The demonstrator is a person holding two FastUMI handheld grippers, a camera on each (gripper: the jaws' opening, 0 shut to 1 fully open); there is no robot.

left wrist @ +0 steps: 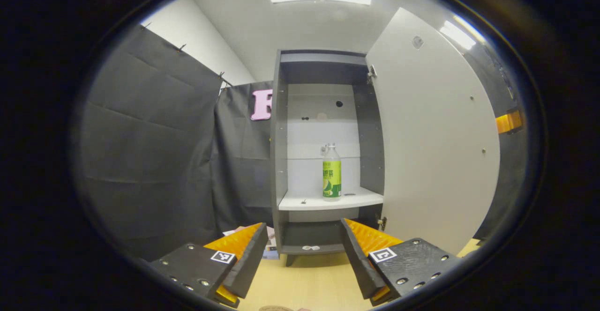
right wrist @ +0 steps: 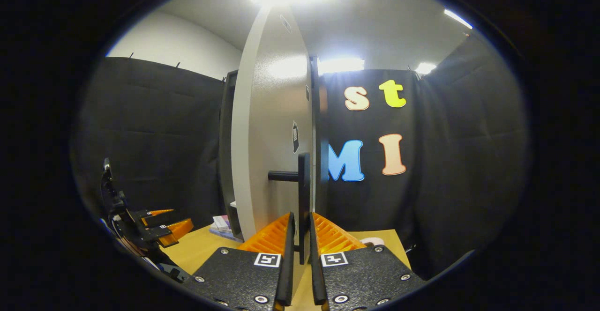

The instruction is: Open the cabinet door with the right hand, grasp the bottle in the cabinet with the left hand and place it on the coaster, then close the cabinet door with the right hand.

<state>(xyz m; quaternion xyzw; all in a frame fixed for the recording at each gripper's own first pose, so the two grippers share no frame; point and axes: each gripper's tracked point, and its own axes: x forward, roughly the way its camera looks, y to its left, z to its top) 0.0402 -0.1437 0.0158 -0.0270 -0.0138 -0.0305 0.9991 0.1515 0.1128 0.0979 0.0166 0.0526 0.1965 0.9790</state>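
Green-labelled bottle (left wrist: 331, 173) on shelf, ahead of released left gripper (left wrist: 303, 240) | right gripper (right wrist: 300, 236) grasping door handle (right wrist: 302, 194)

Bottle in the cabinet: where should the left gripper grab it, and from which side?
Grip the bottle around its labelled body, coming straight in from the open front. It stands upright and alone on the shelf, the door is swung wide, and the left gripper is open and roughly facing it.

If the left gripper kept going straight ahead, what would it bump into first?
Probably the bottle on the cabinet's white shelf. The left gripper is open and points into the open cabinet, with nothing visible in between. Depth is hard to judge, so it might meet the shelf's front edge first.
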